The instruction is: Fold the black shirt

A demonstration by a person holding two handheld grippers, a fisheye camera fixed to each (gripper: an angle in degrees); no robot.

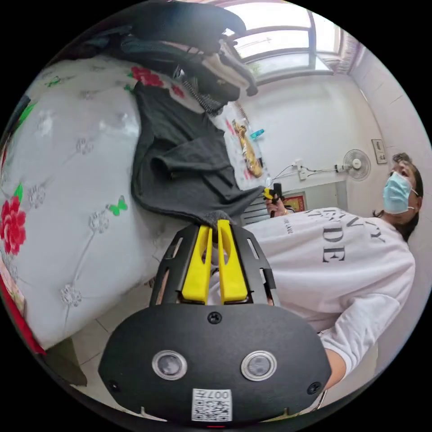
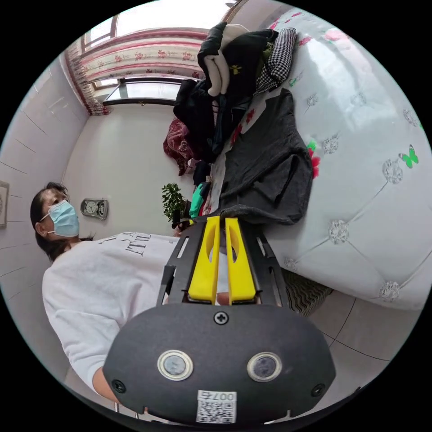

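Both tongs, left (image 1: 215,223) and right (image 2: 222,219), pinch the black shirt's (image 1: 180,157) near hem on the bed (image 1: 67,180); one sleeve lies folded in; remaining folds outstanding.

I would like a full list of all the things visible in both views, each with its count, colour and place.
black shirt: one, dark grey-black, lying on the bed, its near edge at the bed's side.
bed cover: one, white with red flowers and green butterflies, over the bed.
pile of clothes: one, mostly black and cream, at the far end of the bed.
fan: one, white, on the wall.
clock: one, grey, on the wall.
plant: one, green, by the wall.
person: one, white top, beside the bed.
left gripper: yellow jaws, pinching the shirt's edge.
right gripper: yellow jaws, pinching the shirt's edge.
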